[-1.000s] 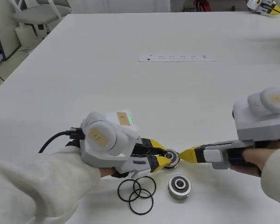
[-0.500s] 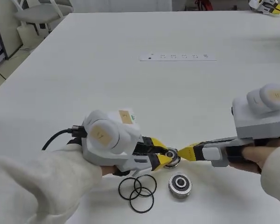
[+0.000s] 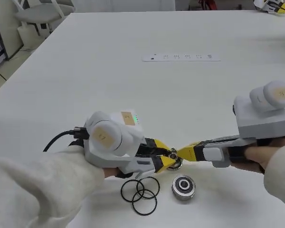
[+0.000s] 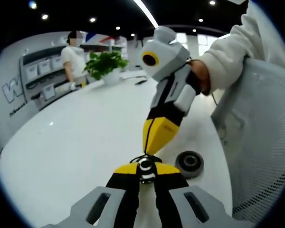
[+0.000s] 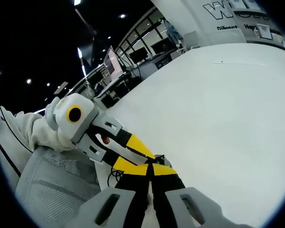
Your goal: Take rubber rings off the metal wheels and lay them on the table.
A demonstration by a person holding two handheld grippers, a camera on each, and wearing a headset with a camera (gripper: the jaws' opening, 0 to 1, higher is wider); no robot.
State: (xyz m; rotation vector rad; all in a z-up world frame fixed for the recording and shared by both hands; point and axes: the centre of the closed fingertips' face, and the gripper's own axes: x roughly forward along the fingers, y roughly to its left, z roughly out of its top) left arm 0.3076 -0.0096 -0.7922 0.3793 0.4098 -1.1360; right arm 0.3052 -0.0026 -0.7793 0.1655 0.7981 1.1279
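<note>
**One ring in the pinch, three on the table**

Your left gripper [image 4: 145,167] has its jaws drawn narrow around the metal wheel [image 4: 145,173] and holds it low by the table [image 3: 109,85]. Whether the wheel touches the top, you cannot tell from here. Your right gripper [image 5: 152,167] meets it nose to nose, with its jaws almost together. A thin black rubber ring [image 4: 142,157] runs from the wheel up to those tips, so it looks pinched on that ring, though the bite itself is too small to see.

Further out, three loose rings [image 3: 140,192] lie overlapping on the table just in front of your left gripper. A second wheel [image 3: 184,186] lies flat just beside them.

By the look of it, three rings are off and laid down, and a fourth is being drawn off the held wheel. You have yet to free that ring and lay it on the table. Whether either wheel carries more rings is not clear, so check both.
</note>
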